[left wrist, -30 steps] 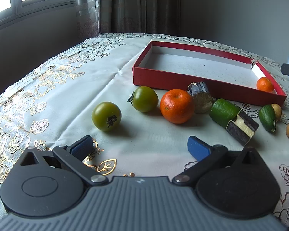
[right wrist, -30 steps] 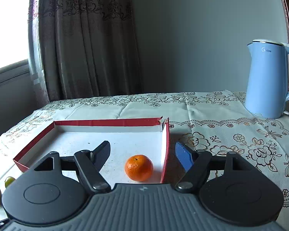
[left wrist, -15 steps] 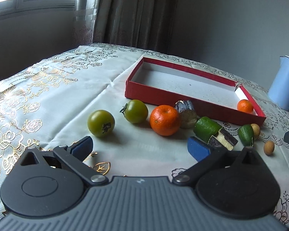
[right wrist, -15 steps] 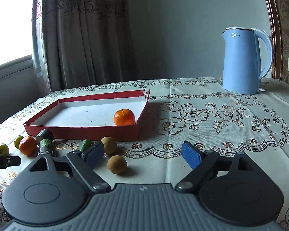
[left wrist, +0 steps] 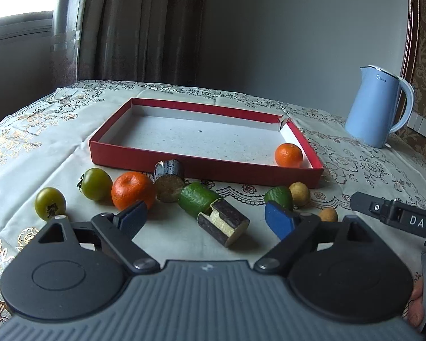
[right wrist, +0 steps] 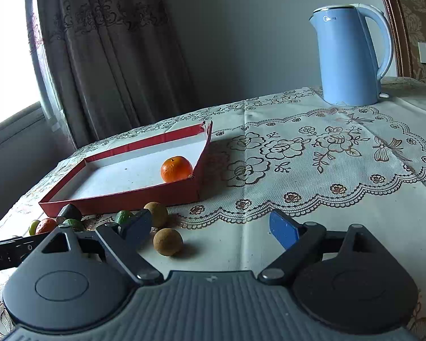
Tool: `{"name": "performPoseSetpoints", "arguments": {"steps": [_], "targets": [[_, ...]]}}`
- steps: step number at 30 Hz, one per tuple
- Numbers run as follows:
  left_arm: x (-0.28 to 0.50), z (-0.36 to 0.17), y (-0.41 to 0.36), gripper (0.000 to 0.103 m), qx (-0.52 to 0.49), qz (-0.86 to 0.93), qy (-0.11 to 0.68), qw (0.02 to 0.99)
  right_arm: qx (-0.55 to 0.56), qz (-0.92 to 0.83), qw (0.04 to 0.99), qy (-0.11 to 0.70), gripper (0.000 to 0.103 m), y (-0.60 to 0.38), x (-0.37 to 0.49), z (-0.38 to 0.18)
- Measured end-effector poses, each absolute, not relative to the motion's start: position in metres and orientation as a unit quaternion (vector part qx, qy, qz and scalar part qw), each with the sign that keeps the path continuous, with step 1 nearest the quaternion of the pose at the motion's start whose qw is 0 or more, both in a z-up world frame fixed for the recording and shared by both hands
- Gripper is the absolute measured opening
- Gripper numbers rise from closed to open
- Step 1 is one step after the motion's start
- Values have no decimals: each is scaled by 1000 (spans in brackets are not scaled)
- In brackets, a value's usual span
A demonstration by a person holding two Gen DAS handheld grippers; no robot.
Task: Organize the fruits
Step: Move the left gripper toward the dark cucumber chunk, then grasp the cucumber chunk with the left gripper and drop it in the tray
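The left gripper (left wrist: 204, 217) hovers low in the frame with its jaws closing and nothing pinched between them; the cut dark-skinned chunk (left wrist: 223, 221) lies in the gap on the bench (left wrist: 42, 130), pads clear of it. The right gripper (right wrist: 210, 227) is spread wide and holds nothing, with a small brown fruit (right wrist: 167, 242) just ahead of its left pad.

One small orange (left wrist: 288, 155) already sits in the lower right corner of the red tray (left wrist: 207, 167). The rest lie along the tray's near wall: two green tomatoes (left wrist: 96, 184), a bigger orange (left wrist: 133, 190), a green piece (left wrist: 198, 199) and more.

To do this well, I'd centre the pads on one piece only, close gently on the soft flesh, then lift clear of the wall before carrying over.

Against a second ago: the left view has swung right, so the kettle (left wrist: 379, 108) now shows whole. The right gripper then looked straight into the tray; now it has pulled back, lower, facing the loose fruit.
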State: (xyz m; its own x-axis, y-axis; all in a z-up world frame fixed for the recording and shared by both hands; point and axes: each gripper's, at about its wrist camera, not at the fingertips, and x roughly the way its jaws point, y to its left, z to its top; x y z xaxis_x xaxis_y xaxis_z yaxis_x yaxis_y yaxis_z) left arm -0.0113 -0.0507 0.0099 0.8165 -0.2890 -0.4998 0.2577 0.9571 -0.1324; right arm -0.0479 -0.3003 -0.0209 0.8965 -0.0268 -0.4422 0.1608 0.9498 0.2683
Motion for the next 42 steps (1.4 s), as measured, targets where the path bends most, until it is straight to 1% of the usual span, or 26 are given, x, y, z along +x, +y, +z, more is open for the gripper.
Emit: {"name": "performPoseSetpoints", "arguments": {"steps": [3, 5, 6, 7, 8, 9, 10, 12, 13, 23, 30, 36, 42], "targets": [[-5, 9, -62, 88, -35, -139, 269, 952, 153, -45, 961, 225, 90, -301, -47, -21], [-1, 6, -69, 85, -36, -132, 278, 951, 156, -44, 960, 227, 90, -302, -46, -22], [1, 5, -71, 78, -37, -129, 284, 949, 159, -43, 960, 228, 90, -302, -46, -22], [4, 3, -73, 68, -36, -127, 290, 948, 160, -42, 959, 229, 90, -303, -45, -22], [7, -1, -75, 62, -37, -124, 300, 945, 163, -41, 958, 231, 90, -304, -45, -22], [10, -4, -76, 51, -37, -121, 309, 943, 165, -41, 958, 231, 90, -304, -45, -23], [11, -6, -77, 46, -35, -115, 313, 942, 167, -40, 957, 233, 90, -305, -44, -23], [12, -9, -79, 45, -34, -115, 313, 942, 171, -37, 956, 236, 90, -306, -43, -24], [11, -9, -80, 43, -32, -112, 311, 943, 174, -35, 955, 238, 90, -306, -43, -24], [-5, -6, -81, 42, -19, -124, 301, 945, 194, -30, 951, 241, 90, -312, -41, -26], [-13, 10, -75, 42, -6, -137, 279, 950, 195, -31, 950, 242, 90, -312, -42, -26], [24, 40, -79, 42, 29, -123, 233, 964, 199, -33, 948, 244, 90, -313, -41, -27], [85, 43, -84, 42, 46, -84, 236, 967, 208, -37, 946, 247, 90, -316, -39, -28]]}}
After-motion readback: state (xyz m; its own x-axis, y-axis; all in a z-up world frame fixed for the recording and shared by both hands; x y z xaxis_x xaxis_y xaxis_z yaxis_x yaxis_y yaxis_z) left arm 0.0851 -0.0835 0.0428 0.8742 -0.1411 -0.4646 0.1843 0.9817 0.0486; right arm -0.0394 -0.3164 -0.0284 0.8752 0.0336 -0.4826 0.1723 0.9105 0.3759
